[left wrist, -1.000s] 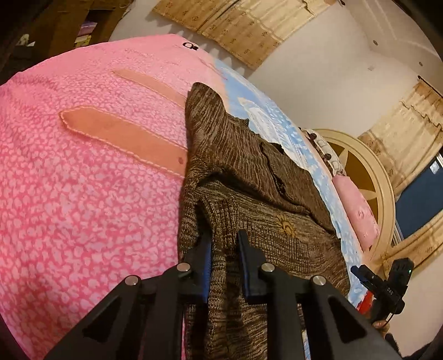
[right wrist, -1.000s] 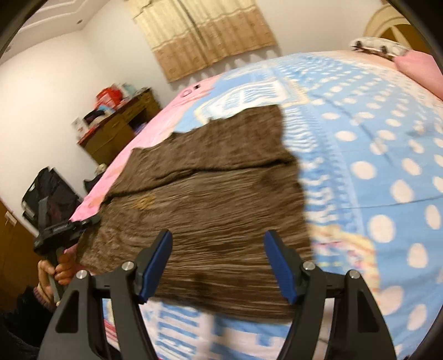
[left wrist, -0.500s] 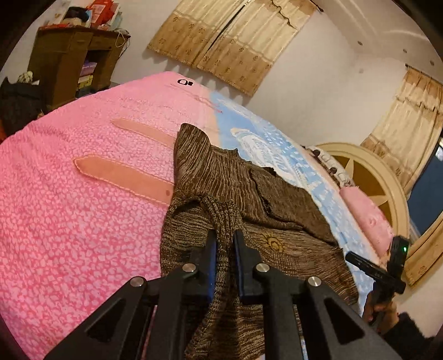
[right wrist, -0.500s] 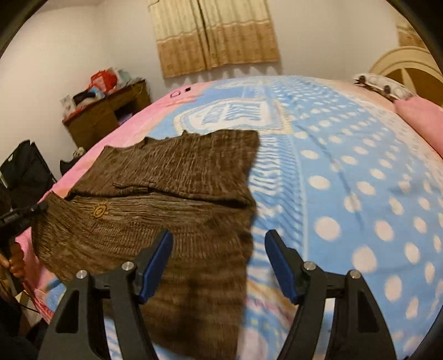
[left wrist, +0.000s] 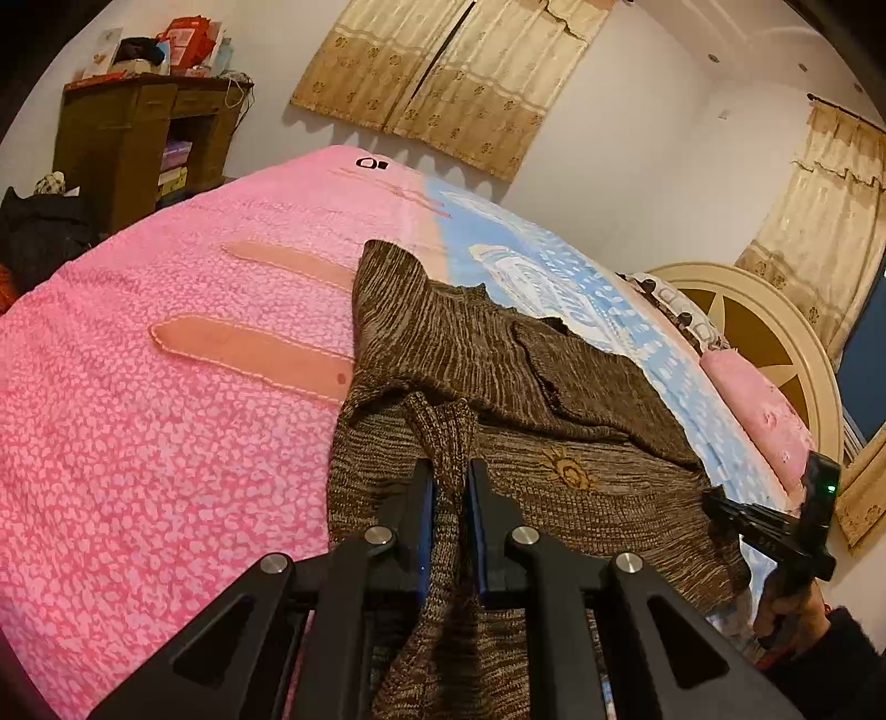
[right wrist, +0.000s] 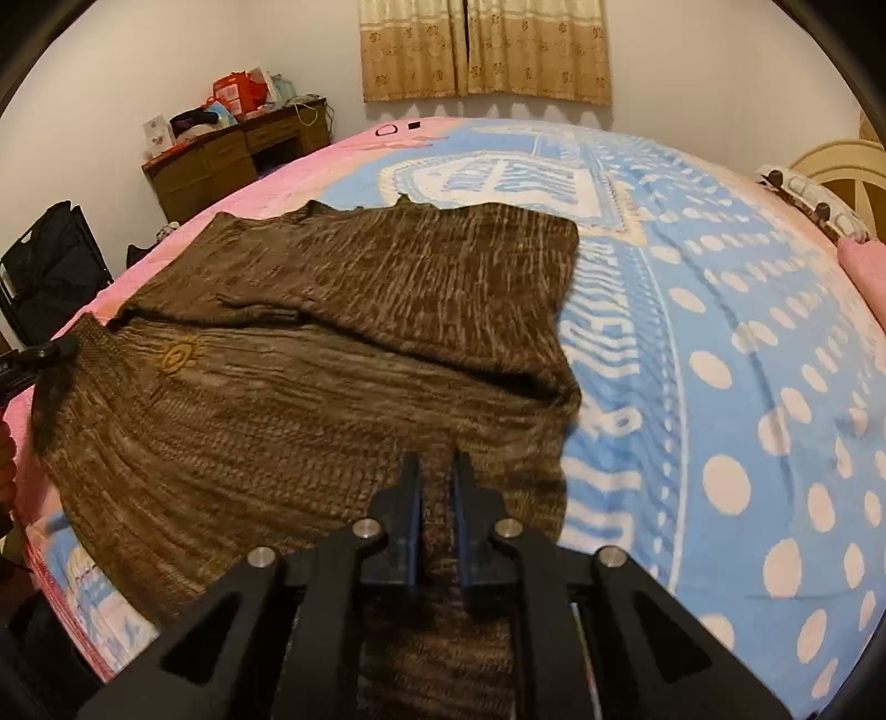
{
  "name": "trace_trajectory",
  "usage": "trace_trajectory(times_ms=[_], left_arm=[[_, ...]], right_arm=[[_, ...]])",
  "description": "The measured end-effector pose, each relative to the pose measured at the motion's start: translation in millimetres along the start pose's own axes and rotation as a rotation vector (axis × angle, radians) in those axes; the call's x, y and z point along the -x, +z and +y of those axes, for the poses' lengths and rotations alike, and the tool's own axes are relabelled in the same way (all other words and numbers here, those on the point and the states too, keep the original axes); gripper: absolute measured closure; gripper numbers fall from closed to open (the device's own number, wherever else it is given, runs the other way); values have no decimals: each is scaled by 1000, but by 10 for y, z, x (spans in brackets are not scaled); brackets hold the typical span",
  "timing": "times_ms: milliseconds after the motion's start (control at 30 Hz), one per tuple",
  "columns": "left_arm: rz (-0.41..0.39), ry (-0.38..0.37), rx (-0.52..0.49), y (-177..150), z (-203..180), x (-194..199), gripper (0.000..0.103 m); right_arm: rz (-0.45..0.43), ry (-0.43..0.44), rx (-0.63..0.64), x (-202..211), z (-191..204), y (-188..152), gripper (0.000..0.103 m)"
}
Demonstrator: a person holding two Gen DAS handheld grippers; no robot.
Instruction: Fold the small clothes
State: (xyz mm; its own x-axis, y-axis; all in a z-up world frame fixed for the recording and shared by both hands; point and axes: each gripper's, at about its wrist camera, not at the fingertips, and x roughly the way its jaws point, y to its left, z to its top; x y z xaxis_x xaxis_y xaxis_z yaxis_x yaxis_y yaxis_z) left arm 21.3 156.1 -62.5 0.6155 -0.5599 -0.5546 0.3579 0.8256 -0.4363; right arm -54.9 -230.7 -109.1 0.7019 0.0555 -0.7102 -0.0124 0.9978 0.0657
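Both hand-held grippers pinching brown sweater (right wrist: 310, 399) (near hem), on bed (right wrist: 720, 332)

Sweater (right wrist: 310, 399): brown knit, marled w/ lighter tan streaks; small mustard-gold sun-like emblem (right wrist: 178, 357) on it. Bedspread (right wrist: 720, 387): light blue part w/ white polka dots & white lettering; pink part (left wrist: 138, 443) speckled w/ lighter pink blotches, plus plain salmon strips (left wrist: 249, 351) edged in pale stitching. Pillow (left wrist: 758, 410): pink. Headboard (left wrist: 775, 332): cream frame, tan-brown panels. Curtains (right wrist: 484, 50): beige, darker tan band w/ small round motifs. Dresser (right wrist: 238, 158): dark brown wood; red & white clutter on top. Walls: white. Left gripper (left wrist: 449, 487) & right gripper (right wrist: 434, 482): black w/ blue pads, silver bolts.
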Motion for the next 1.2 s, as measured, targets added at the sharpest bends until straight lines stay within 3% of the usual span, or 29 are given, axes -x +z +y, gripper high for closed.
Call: trace_trajectory(times_ms=[300, 533, 933, 1200], left_arm=[[-87, -30, 41, 93, -40, 281, 92], [-140, -9, -9, 357, -219, 315, 92], [-130, 43, 43, 941, -71, -217, 92], [-151, 114, 91, 1386, 135, -671, 93]], right_arm=[[-160, 25, -115, 599, 33, 3, 91], [-263, 3, -82, 904, 144, 210, 91], [-302, -51, -22, 655, 106, 760, 91], [-297, -116, -28, 184, -116, 1265, 91]])
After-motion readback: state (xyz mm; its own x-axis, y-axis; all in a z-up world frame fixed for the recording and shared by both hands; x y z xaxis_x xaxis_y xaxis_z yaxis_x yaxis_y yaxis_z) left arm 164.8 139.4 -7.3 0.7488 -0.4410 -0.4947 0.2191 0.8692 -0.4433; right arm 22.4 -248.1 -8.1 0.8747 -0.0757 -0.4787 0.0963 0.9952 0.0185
